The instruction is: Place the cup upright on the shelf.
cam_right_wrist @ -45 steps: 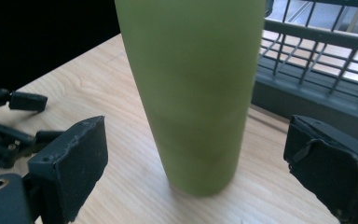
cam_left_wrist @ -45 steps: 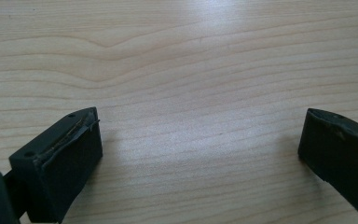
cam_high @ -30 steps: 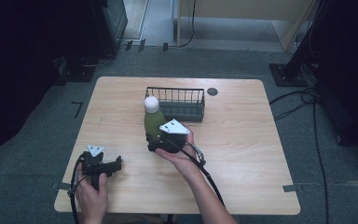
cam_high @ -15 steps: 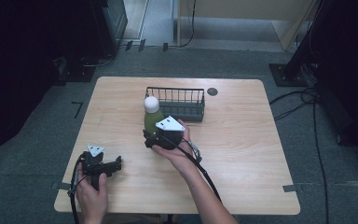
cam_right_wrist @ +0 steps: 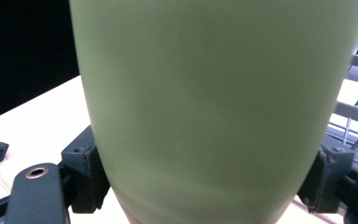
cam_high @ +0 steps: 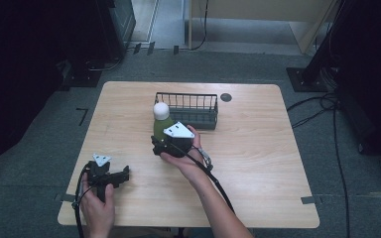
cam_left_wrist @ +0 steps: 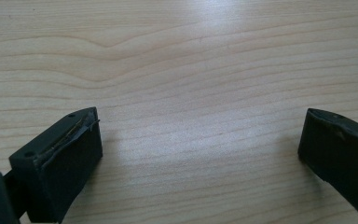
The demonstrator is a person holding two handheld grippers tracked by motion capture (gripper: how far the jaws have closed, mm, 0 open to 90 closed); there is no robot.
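A green bottle (cam_high: pixel 159 127) with a round white cap is stood upright near the middle of the bench (cam_high: pixel 258 163), just beside the left end of a wire basket (cam_high: pixel 191 110). Its smooth matt lower body (cam_right_wrist: pixel 214 107) is clamped at both sides.

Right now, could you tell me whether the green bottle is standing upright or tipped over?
Upright: the green bottle stands on the table, white cap on top, beside the wire basket, with the right gripper clamping its body.

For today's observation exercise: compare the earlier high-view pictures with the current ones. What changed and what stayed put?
The right gripper has just been closing and now clamps the green bottle low on its body. The bottle stays upright beside the wire basket. The left gripper remains open at the table's near corner.
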